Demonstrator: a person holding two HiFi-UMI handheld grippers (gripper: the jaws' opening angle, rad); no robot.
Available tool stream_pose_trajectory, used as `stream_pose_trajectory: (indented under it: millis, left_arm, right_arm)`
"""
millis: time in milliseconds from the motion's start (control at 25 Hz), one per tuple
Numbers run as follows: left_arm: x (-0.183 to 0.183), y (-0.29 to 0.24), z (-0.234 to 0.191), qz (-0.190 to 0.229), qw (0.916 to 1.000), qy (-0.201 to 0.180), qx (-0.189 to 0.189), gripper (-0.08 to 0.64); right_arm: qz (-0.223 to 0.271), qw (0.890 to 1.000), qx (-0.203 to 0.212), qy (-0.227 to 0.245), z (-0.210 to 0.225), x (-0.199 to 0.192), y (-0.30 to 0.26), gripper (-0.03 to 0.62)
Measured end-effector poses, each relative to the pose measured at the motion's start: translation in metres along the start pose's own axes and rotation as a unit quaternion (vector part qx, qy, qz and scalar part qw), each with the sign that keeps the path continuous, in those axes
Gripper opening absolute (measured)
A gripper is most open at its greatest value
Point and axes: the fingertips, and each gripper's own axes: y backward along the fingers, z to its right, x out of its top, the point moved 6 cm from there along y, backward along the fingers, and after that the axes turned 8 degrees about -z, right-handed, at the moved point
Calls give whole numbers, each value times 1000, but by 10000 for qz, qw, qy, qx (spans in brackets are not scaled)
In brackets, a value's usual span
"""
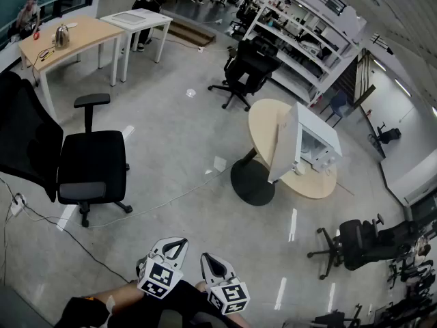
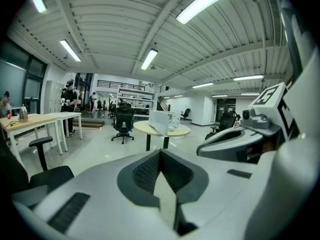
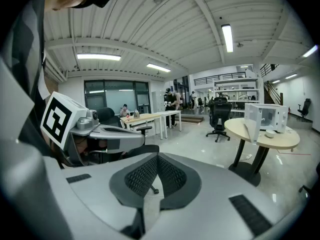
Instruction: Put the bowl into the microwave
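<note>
Microwave (image 1: 311,137) on round table (image 1: 263,125); bowl (image 3: 270,133) beside it.

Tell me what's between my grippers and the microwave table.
Head view: only open grey floor, crossed by a thin cable, with a small white scrap near the table's black base.

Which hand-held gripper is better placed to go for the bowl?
Right, marginally: the right hand-held gripper is nearer the round table, where the bowl sits. The left hand-held gripper is equally shut and empty.

Black office chair (image 1: 92,166) near a wooden desk (image 1: 85,31) bearing a kettle (image 1: 61,36); shelving (image 1: 295,34) beyond.
</note>
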Motion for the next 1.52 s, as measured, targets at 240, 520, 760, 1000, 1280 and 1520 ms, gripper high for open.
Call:
stream_pose_trajectory:
  millis: [240, 520, 760, 1000, 1280, 1520]
  left_arm:
    - [1, -5, 9, 6, 10000, -31, -51, 48]
    - [7, -13, 23, -9, 9999, -74, -129, 48]
    - [10, -24, 39, -52, 9998, -69, -178, 48]
    - [16, -39, 58, -117, 9998, -41, -170, 48]
    - [30, -61, 85, -97, 9998, -97, -119, 48]
    - [42, -77, 102, -131, 9997, -185, -88, 48]
  right_arm:
    - [21, 9999, -78, -67, 8, -4, 7, 15]
    - [44, 9997, -166, -180, 20, -7, 19, 15]
    - [21, 9995, -170, -249, 34, -12, 29, 15]
    - [5, 9994, -148, -305, 57, -16, 41, 15]
    - [94, 9994, -140, -312, 91, -18, 57, 15]
    - [190, 9989, -159, -405, 116, -19, 69, 15]
